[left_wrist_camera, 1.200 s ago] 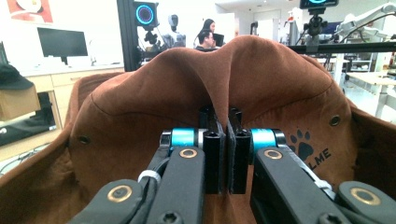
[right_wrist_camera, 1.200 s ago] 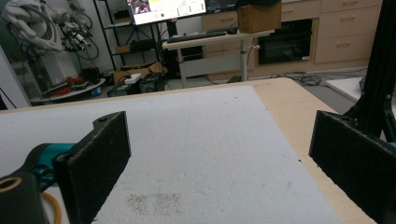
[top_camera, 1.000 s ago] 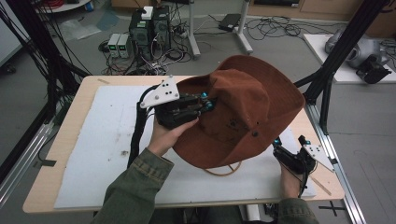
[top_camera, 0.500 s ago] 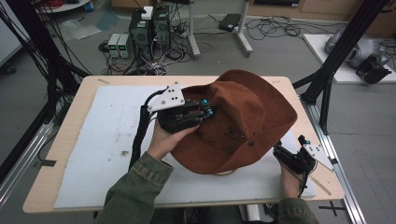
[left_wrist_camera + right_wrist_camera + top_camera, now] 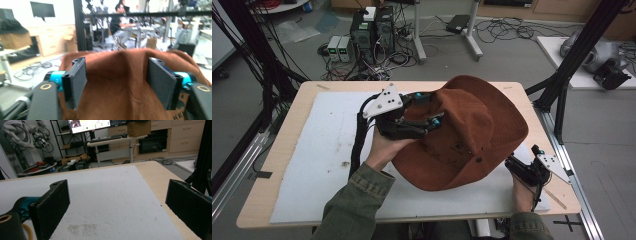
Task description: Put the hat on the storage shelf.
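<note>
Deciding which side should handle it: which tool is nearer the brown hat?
Left. The left tool is at the brown hat, its jaws either side of the fabric; the right tool sits open just off the brim's right edge.

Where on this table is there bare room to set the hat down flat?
Bare white mat lies left of the left gripper, out to the table edge. The right half is crowded: hat above it, right gripper at its near corner.

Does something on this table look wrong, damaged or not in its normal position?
The brown hat sits tilted, its brim raised at the left tool, which has the crown between its open jaws. A dark smudge marks the white foam sheet. Nothing looks spilled or broken.
</note>
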Motion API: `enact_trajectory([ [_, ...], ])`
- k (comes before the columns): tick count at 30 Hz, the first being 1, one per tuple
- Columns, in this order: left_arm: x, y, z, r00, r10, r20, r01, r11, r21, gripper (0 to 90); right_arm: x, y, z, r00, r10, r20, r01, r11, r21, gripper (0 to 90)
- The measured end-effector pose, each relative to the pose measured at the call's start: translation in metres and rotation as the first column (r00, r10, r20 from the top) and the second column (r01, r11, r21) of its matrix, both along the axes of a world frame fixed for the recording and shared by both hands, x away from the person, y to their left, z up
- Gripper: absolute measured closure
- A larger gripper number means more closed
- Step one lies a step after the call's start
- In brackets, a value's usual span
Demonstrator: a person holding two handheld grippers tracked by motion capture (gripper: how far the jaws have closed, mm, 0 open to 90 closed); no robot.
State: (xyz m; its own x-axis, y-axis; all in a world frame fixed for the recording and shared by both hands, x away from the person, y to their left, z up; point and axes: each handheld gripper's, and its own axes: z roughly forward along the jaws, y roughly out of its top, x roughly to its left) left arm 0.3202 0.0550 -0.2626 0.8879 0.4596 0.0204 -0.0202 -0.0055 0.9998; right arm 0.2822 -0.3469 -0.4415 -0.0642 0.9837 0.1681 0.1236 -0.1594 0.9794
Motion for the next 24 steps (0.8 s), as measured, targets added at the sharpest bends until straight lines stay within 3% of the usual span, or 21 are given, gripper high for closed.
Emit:
enact_trajectory([
  [5, -0.004, 0.012, 0.006, 0.9984, 0.046, 0.033, -0.044, 0.9975, -0.055, 30.8, 0.0, 0.0, 0.0, 1.0, -0.002, -0.001, 0.002, 1.0, 0.001, 4.6],
  [11, -0.013, 0.045, 0.015, 0.9895, 0.131, 0.062, -0.124, 0.9876, -0.096, 31.0, 0.0, 0.0, 0.0, 1.0, -0.002, 0.003, 0.002, 1.0, 0.0, 4.6],
  [12, -0.017, 0.061, 0.016, 0.9833, 0.173, 0.057, -0.166, 0.9808, -0.102, 30.7, 0.0, 0.0, 0.0, 1.0, -0.002, 0.003, 0.002, 1.0, -0.001, 4.6],
  [13, -0.017, 0.061, 0.016, 0.9833, 0.173, 0.057, -0.166, 0.9808, -0.102, 29.8, 0.0, 0.0, 0.0, 1.0, -0.002, 0.003, 0.002, 1.0, -0.001, 4.6],
  [15, -0.022, 0.079, 0.016, 0.9732, 0.225, 0.049, -0.218, 0.9694, -0.113, 27.6, 0.0, 0.0, 0.0, 1.0, -0.003, 0.004, 0.003, 1.0, 0.0, 4.6],
  [16, -0.027, 0.098, 0.015, 0.9599, 0.277, 0.041, -0.27, 0.9544, -0.126, 26.1, -0.001, 0.0, 0.0, 1.0, -0.004, 0.002, 0.004, 1.0, -0.001, 4.6],
  [17, -0.027, 0.098, 0.015, 0.9599, 0.277, 0.041, -0.27, 0.9544, -0.126, 26.0, -0.001, 0.0, 0.0, 1.0, -0.004, 0.002, 0.004, 1.0, -0.001, 4.6],
  [18, -0.033, 0.118, 0.012, 0.9428, 0.331, 0.035, -0.325, 0.9383, -0.117, 25.9, -0.001, 0.0, 0.0, 1.0, -0.004, 0.004, 0.004, 1.0, -0.001, 4.6],
  [19, -0.033, 0.118, 0.012, 0.9428, 0.331, 0.035, -0.325, 0.9383, -0.117, 25.9, -0.001, 0.0, 0.0, 1.0, -0.004, 0.004, 0.004, 1.0, -0.001, 4.6],
  [21, -0.039, 0.138, 0.009, 0.9208, 0.389, 0.025, -0.384, 0.9158, -0.117, 25.6, -0.002, 0.001, 0.001, 1.0, -0.002, 0.005, 0.002, 1.0, -0.003, 4.6],
  [22, -0.047, 0.156, 0.003, 0.8872, 0.461, 0.025, -0.455, 0.8824, -0.121, 25.6, -0.002, 0.001, 0.001, 1.0, -0.001, 0.006, 0.001, 1.0, -0.005, 4.6],
  [23, -0.047, 0.156, 0.003, 0.8872, 0.461, 0.025, -0.455, 0.8824, -0.121, 25.6, -0.002, 0.001, 0.001, 1.0, -0.001, 0.006, 0.001, 1.0, -0.005, 4.6],
  [24, -0.056, 0.171, -0.006, 0.8257, 0.562, 0.046, -0.554, 0.8232, -0.125, 25.7, -0.002, 0.002, 0.001, 1.0, 0.0, 0.003, 0.0, 1.0, -0.004, 4.6],
])
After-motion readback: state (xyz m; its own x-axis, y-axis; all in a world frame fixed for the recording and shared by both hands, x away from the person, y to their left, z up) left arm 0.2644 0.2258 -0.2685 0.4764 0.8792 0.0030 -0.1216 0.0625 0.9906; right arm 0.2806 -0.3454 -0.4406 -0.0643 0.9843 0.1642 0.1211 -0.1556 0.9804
